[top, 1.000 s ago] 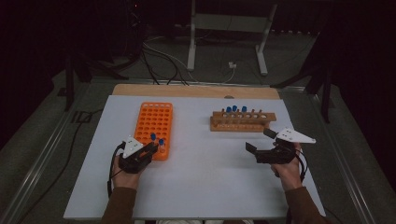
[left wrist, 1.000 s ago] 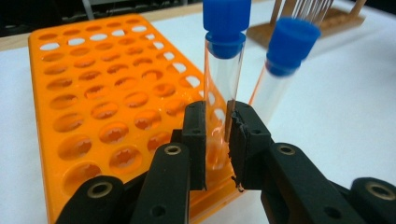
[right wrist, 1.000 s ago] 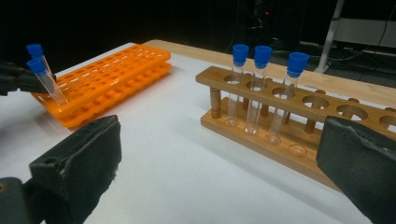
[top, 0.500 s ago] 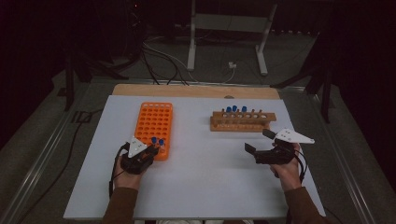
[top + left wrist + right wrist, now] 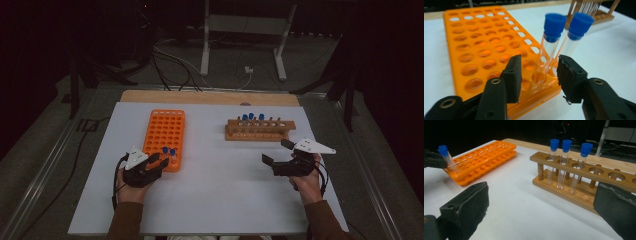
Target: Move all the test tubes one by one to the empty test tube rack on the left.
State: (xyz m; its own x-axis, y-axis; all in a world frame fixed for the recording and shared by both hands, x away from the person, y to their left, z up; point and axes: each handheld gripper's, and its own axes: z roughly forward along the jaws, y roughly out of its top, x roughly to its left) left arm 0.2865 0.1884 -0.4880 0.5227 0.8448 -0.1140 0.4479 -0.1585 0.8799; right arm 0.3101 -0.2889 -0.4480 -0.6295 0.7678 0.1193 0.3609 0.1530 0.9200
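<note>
Now, across the middle of the high view a white table top (image 5: 220,195) is spread, with a strip of bare wood seen along its far edge. On its left half an orange tube rack (image 5: 165,137) is laid lengthwise, and toward the upper right of the board a wooden tube rack (image 5: 257,131) is stood, well apart from the orange one. Three blue-capped tubes (image 5: 251,117) are held upright in the wooden rack's left holes; in the right gripper view they are lined up side by side just right of centre.

At the lower left of the high view the left gripper (image 5: 161,162) is held at the near end of the orange rack, and its jaws have just been opening. In the left gripper view they are parted to a narrow gap, and two blue-capped tubes (image 5: 550,42) are seen between and just beyond them, seated in the rack's near corner holes and leaning a little to the right. No pad is pressed on either tube.

At the lower right of the high view the right gripper (image 5: 276,153) is held over bare board, near the wooden rack, with its jaws spread wide and nothing between them.
</note>
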